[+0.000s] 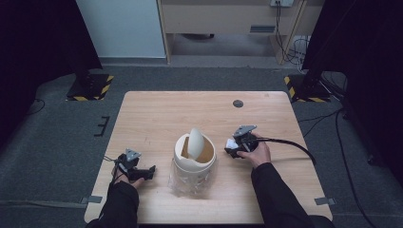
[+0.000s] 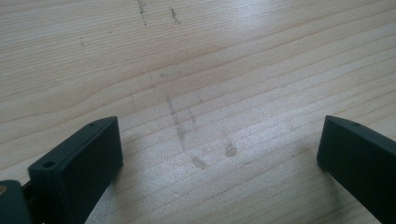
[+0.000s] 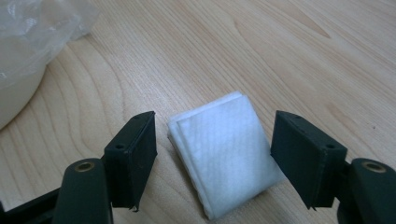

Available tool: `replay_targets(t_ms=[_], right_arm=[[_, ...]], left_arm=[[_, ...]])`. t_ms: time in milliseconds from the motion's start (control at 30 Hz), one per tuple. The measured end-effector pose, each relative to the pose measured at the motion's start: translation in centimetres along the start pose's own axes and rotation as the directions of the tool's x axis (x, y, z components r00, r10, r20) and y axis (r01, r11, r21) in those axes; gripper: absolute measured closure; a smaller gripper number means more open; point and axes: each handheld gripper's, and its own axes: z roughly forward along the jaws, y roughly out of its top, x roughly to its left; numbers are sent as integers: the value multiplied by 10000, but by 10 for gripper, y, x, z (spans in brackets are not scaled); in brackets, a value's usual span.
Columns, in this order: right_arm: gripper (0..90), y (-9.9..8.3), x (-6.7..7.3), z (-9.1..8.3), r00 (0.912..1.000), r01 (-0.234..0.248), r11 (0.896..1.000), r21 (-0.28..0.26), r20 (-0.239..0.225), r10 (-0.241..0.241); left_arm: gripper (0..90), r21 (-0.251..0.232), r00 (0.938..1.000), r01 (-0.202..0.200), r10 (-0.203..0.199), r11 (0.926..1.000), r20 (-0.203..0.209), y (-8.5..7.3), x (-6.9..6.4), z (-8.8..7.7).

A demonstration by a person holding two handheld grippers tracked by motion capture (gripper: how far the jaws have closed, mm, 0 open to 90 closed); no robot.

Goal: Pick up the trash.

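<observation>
While our right gripper (image 3: 212, 140) straddles the folded tissue (image 3: 224, 154) with its jaws apart and not yet pressing, the likeliest slip is closing too high or off centre: the pads would then skate over the top ply, fan the fold open or push the tissue along the table (image 1: 157, 114) instead of lifting it. A second risk, as we judge it, is catching the loose clear liner (image 1: 190, 183) of the bin (image 1: 195, 161) just to the left when we carry the tissue over, which could tip the swing lid (image 1: 196, 142) or drag the bag. Our right hand (image 1: 256, 153) lies low beside the bin, gripper aimed towards it. Our left gripper (image 2: 219, 149) rests near the table's front left, jaws wide apart over bare wood, holding nothing
</observation>
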Motion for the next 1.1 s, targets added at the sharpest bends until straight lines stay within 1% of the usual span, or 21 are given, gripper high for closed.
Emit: replay_targets(t_ms=[200,233,367,500,667,700,800,900,1067,1100], right_arm=[[358,-1,0,3,9999,13,10000,75,160,-14],[387,-1,0,3,9996,-45,10000,52,264,44],[410,0,-1,3,9994,-145,9998,99,318,142],[438,-1,-1,3,9990,-123,9999,52,421,120],[511,0,-1,1,9983,-138,9999,80,573,133],[528,0,-1,0,9981,-243,9997,40,571,241],[544,0,-1,-1,9980,-344,9994,17,532,343],[581,2,-2,-5,9979,-478,9988,-60,427,480],[658,5,-5,-14,9972,-736,9971,-196,122,738],[677,6,-6,-17,9961,-875,9960,-206,62,877]], left_arm=[[0,-2,10000,4,-4,10000,-1,0,0,0],[0,-2,10000,3,-3,10000,-1,0,0,0],[0,-2,10000,4,-4,10000,-2,0,0,0],[0,-2,10000,3,-3,10000,-1,0,0,0],[0,-4,10000,3,-3,10000,-1,0,0,0],[0,-2,10000,4,-4,10000,-1,0,0,0],[0,-3,10000,5,-5,10000,1,0,0,0],[0,-2,10000,3,-3,10000,2,0,0,0],[0,-5,10000,5,-5,10000,1,0,0,0],[0,-2,10000,3,-3,10000,1,0,0,0]])
